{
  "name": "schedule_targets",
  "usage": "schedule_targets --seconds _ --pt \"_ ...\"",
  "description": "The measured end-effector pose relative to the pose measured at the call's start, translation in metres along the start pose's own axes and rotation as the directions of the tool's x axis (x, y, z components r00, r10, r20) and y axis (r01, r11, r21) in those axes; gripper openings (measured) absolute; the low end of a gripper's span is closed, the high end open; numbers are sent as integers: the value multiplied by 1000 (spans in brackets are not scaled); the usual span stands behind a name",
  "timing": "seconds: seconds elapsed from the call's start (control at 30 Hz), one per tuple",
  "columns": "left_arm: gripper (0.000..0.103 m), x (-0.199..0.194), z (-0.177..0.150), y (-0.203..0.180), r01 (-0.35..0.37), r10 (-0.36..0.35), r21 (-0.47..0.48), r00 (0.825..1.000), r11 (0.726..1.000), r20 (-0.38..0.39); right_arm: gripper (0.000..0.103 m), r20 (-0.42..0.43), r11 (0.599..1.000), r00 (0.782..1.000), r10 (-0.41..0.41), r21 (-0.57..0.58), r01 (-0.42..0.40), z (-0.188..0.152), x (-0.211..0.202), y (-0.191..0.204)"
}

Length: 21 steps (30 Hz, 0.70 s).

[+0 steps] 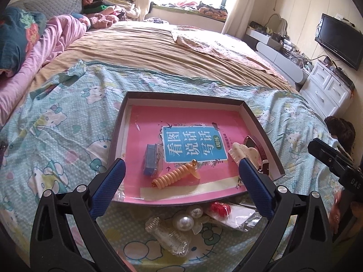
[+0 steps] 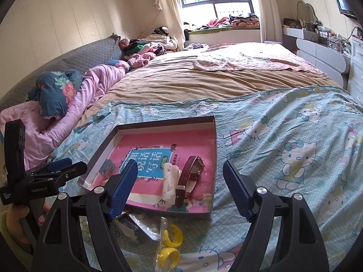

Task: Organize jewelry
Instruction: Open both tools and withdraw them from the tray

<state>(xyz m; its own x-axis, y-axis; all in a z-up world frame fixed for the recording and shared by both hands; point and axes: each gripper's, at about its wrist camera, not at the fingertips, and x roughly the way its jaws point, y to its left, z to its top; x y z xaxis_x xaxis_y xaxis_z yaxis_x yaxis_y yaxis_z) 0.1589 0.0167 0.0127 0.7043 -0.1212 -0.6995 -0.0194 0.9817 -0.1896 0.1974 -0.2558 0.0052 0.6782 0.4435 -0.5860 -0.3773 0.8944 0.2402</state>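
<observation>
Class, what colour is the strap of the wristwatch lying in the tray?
The watch strap is dark reddish-brown, a maroon leather look. It shows best in the right wrist view.

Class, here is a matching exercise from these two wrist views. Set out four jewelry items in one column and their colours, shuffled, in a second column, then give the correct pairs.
Items:
1. spiral hair tie
2. watch strap
3. rings in a clear bag
4. claw clip

Colours:
A. yellow
B. cream
C. orange
D. dark red

Pairs: 1-C, 2-D, 3-A, 4-B

The hair tie, watch and claw clip lie in the tray; the bagged rings lie on the bedsheet in front of it.
</observation>
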Motion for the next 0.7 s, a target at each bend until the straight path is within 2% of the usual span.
schedule_targets --seconds 0.7 --pt "93 -32 -15 6 -30 29 4 999 1000 27 76 -49 998 998 42 -51 -45 -28 -25 17"
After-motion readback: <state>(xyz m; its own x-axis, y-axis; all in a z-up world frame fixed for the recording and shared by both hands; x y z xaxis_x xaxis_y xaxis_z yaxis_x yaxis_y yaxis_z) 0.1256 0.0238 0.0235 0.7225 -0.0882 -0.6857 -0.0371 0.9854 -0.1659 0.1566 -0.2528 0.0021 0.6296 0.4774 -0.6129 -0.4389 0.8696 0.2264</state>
